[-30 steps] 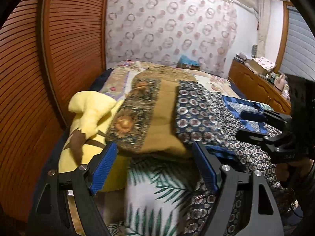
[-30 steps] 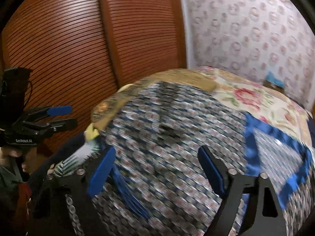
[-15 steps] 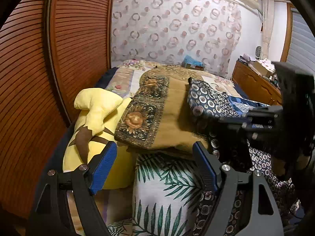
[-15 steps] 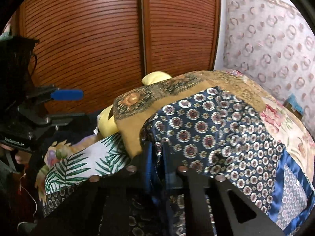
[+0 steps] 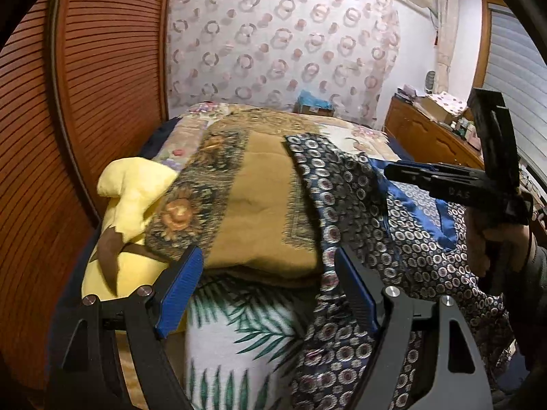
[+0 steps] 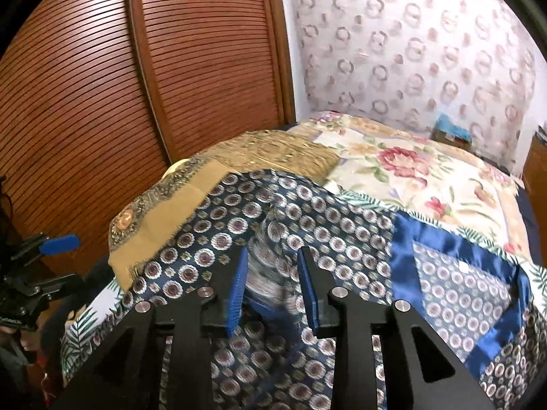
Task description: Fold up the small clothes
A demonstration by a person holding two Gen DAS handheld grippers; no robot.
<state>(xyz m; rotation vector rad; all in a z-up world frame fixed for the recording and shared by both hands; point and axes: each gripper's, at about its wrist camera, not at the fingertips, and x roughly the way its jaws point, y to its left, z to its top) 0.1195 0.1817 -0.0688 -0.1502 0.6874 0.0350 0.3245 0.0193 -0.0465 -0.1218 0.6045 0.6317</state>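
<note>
At the far left stood the brown slatted wardrobe doors (image 5: 102, 78). Next to them a yellow plush toy (image 5: 133, 201) lay at the edge of the bed, partly under a folded ochre blanket (image 5: 259, 212). The left gripper (image 5: 270, 290) hung above the palm-leaf sheet (image 5: 246, 335) with its jaws wide apart and nothing between them. Further right, the dark blue garment with ring pattern (image 6: 307, 212) was spread over the bed, its upper edge lying on the ochre blanket, its blue satin trim (image 6: 407, 249) toward the right. The right gripper (image 6: 271, 290) was only partly closed; a blurred fold of the garment stood between its fingers (image 6: 237, 290), but I cannot tell if they really pinched it. Behind lay a floral quilt (image 6: 410, 167).
</note>
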